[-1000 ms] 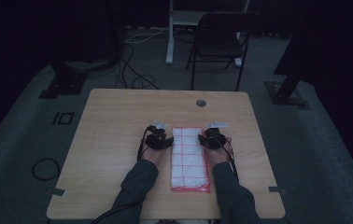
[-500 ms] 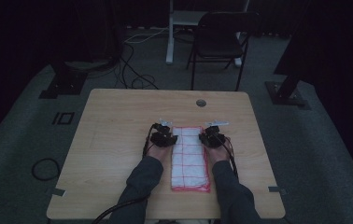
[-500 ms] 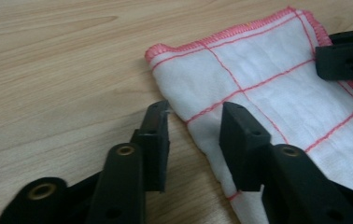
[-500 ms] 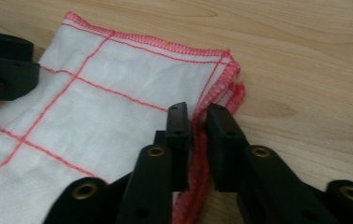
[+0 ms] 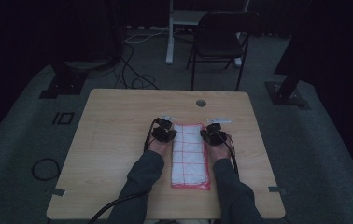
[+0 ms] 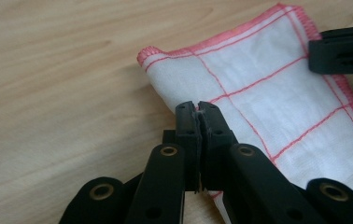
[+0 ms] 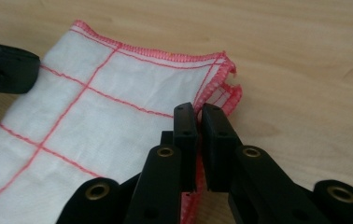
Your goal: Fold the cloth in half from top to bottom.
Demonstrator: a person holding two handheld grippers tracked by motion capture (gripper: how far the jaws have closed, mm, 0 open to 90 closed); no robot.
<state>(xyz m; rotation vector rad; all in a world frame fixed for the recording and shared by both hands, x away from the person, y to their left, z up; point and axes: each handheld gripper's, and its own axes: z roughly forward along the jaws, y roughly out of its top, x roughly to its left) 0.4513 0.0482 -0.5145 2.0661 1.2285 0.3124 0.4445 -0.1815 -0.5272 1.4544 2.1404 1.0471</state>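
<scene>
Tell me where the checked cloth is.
In the high view the checked cloth lies folded on the near half of the wooden table, between the two forearms.

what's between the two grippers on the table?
The folded white cloth with red lines spans the gap between left gripper and right gripper, each clamping an edge; high view.

A dim lab or recording studio: a light wooden table point(image 5: 118, 140) on grey carpet, black stand bases point(image 5: 65, 86), loose black cables point(image 5: 132, 74), a black folding chair point(image 5: 221, 39).
</scene>
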